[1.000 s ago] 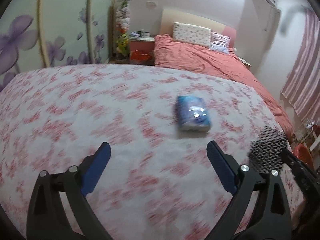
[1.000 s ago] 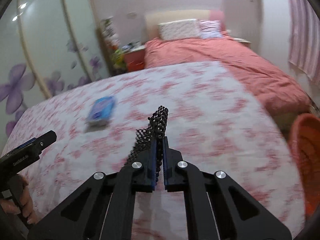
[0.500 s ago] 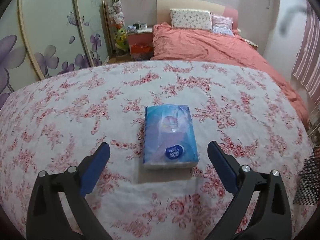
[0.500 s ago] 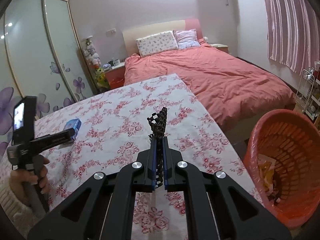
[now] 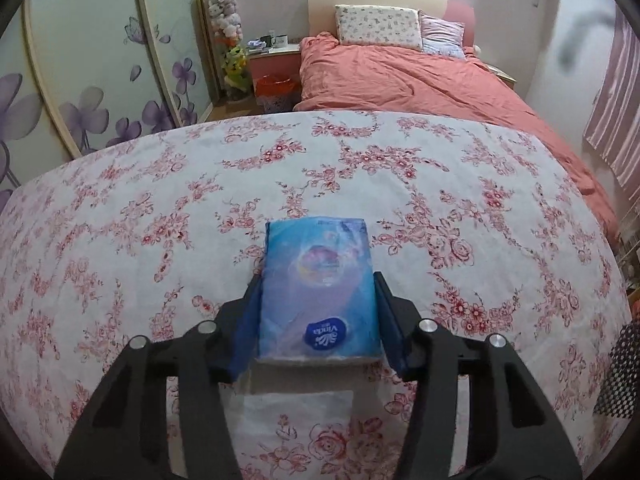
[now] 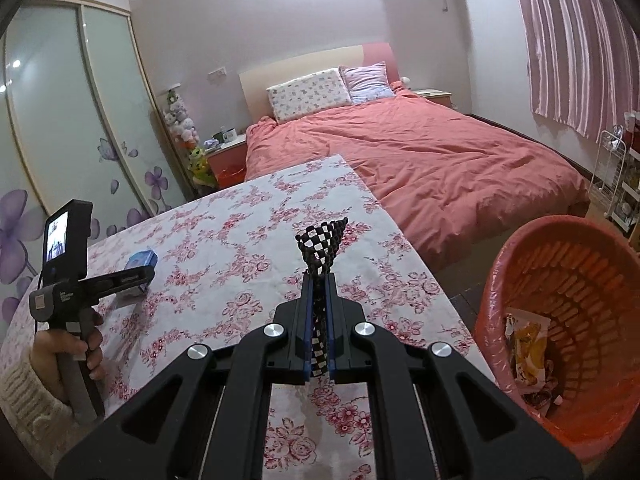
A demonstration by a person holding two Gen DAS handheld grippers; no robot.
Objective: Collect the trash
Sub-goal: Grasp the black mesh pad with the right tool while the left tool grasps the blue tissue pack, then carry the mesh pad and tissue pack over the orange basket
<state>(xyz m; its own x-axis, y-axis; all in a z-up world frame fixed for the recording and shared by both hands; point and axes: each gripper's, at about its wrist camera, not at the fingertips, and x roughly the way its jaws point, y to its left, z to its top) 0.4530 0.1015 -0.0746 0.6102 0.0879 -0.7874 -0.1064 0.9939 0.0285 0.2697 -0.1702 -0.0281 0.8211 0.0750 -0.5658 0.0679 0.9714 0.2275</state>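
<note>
A blue tissue pack (image 5: 318,288) lies on the floral tablecloth (image 5: 160,208). My left gripper (image 5: 318,320) is shut on the pack, a blue pad pressed against each long side. The pack also shows small in the right wrist view (image 6: 140,264), with the left gripper (image 6: 132,276) around it. My right gripper (image 6: 319,320) is shut on a black-and-white checkered mesh piece (image 6: 322,248) that sticks up between the pads, above the table's right part. The mesh shows at the right edge of the left wrist view (image 5: 618,372).
An orange plastic basket (image 6: 520,256) with wrappers inside stands on the floor right of the table. A bed with a salmon cover (image 6: 420,152) lies beyond the table. Wardrobe doors with purple flowers (image 5: 92,72) are on the left.
My left gripper moved forward over the tissue pack and closed on its sides. My right gripper with the mesh piece swung right, towards the orange basket.
</note>
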